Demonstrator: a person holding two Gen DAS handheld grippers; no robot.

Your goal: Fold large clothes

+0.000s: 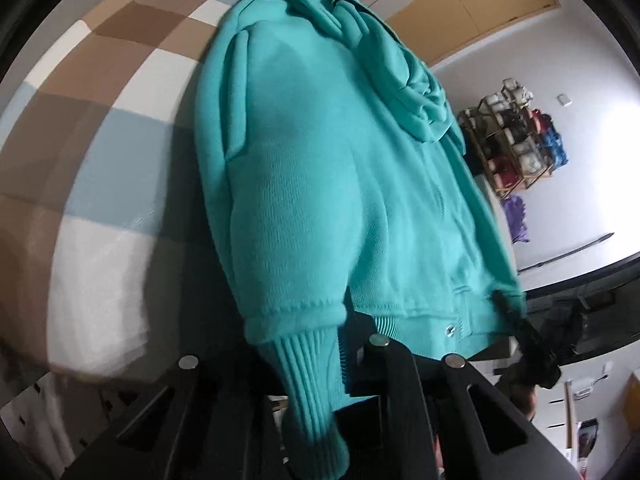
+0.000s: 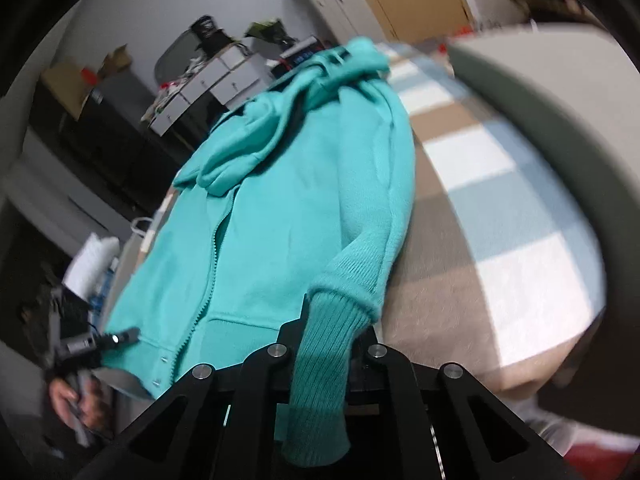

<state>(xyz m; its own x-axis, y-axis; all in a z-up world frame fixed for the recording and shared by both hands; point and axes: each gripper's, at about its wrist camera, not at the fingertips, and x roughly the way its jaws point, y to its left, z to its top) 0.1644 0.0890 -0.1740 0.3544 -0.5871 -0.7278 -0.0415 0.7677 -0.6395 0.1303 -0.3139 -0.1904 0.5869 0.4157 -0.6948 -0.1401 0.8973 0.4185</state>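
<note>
We have the teal hoodie (image 1: 320, 184) lying zipped, front up, on the checked bedspread (image 1: 100, 128), both sleeves laid along its sides; the body fold is still to come. Our left gripper (image 1: 316, 344) and right gripper (image 2: 324, 344) are each clamped on a ribbed cuff and, it seems, the hem corner beneath. The fleece is thick and soft, the hood bunched.

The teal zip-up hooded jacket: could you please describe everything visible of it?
The teal zip-up hooded jacket looks like soft fleece, with ribbed cuffs and hem, front zipper, snaps and a bunched hood. It lies front up on a checked brown, blue and white cover. The left gripper and right gripper each pinch a cuff.
</note>
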